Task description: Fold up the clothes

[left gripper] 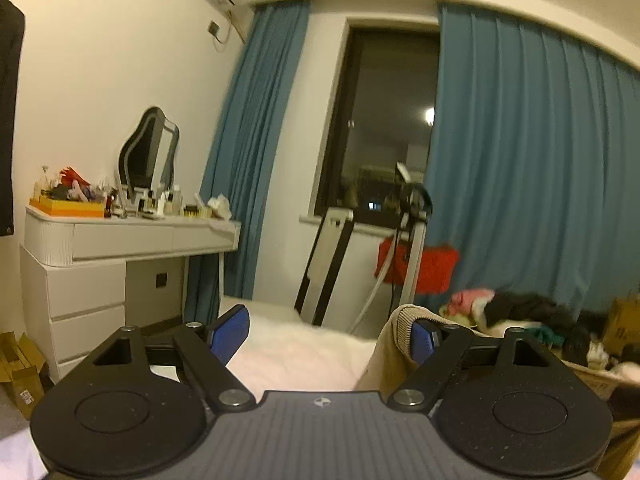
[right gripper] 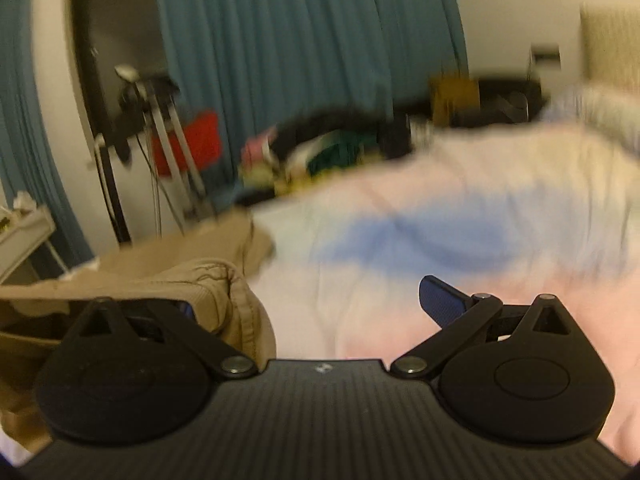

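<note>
Pale pink-white bed sheet with a blurry blue patch fills most of the right wrist view; the same sheet shows low between the fingers in the left wrist view. Long blue curtains hang on both sides of a dark window. White dressing table with drawers stands at left against the wall, cluttered with small bottles and a wavy-framed mirror. A mixed pile of clothes — pink, black, green — sits beyond the bed's far edge.

Tan khaki garment with ribbed cuff lies on the sheet, bunched up and draped over the left finger of the right gripper; in the left wrist view the same fabric hangs over the right finger of the left gripper. Both grippers are spread wide, blue pads well apart — neither clamps the cloth, it only rests over one finger each. Right wrist view is motion-blurred.
</note>
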`<state>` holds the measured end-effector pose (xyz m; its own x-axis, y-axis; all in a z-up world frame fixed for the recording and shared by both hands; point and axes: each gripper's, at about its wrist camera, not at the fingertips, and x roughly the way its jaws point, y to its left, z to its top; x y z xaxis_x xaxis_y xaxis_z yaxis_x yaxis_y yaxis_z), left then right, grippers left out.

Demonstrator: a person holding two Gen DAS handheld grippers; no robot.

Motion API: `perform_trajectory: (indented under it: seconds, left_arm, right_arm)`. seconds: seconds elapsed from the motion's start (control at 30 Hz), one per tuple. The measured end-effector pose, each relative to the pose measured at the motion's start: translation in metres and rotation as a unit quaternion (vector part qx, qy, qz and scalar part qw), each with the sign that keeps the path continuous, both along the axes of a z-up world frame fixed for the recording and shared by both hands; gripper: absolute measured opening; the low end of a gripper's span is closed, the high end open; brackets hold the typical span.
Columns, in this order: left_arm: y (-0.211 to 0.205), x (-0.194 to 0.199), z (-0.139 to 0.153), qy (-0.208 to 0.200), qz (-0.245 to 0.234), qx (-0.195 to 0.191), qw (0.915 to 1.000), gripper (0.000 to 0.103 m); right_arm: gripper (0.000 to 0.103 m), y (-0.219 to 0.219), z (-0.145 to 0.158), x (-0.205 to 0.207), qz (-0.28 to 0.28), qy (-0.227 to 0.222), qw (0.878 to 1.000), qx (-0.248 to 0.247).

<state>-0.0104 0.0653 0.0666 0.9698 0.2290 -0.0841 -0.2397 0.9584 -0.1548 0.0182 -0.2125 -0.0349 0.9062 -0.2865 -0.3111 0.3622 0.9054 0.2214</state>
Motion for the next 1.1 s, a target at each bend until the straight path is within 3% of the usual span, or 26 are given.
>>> perform_trajectory:
  seconds: [0.17, 0.4, 0.5, 0.67, 0.77, 0.87, 0.97, 1.1]
  left_arm:
    - [0.009, -0.020, 0.079, -0.056, -0.012, -0.015, 0.9982, 0.083]
    - [0.013, -0.048, 0.234, -0.145, -0.058, -0.003, 0.9878, 0.088]
    - [0.018, -0.061, 0.298, -0.156, -0.077, -0.013, 0.9846, 0.089]
    - [0.030, -0.062, 0.374, -0.119, -0.125, -0.056, 0.9834, 0.091]
    - [0.033, -0.054, 0.394, -0.101, -0.144, -0.071, 0.9819, 0.092]
    - [0.034, -0.043, 0.396, -0.076, -0.155, -0.078, 0.9820, 0.092]
    - [0.036, -0.013, 0.382, -0.043, -0.164, -0.087, 0.9816, 0.092]
    - [0.030, 0.045, 0.339, 0.000, -0.164, -0.097, 0.9816, 0.092]
  right_arm:
    - [0.103, 0.001, 0.088, -0.024, 0.020, -0.080, 0.996, -0.043]
    - [0.103, -0.017, 0.248, -0.071, 0.053, -0.166, 0.982, -0.070]
    - [0.103, -0.014, 0.318, -0.096, 0.060, -0.185, 0.974, -0.116]
    - [0.103, -0.010, 0.412, -0.135, 0.076, -0.204, 0.960, -0.176]
    - [0.103, -0.014, 0.439, -0.138, 0.083, -0.195, 0.960, -0.185]
    - [0.103, -0.021, 0.446, -0.130, 0.088, -0.178, 0.965, -0.173]
    - [0.103, -0.029, 0.441, -0.110, 0.091, -0.155, 0.971, -0.156]
    - [0.103, -0.034, 0.408, -0.059, 0.092, -0.118, 0.979, -0.136]
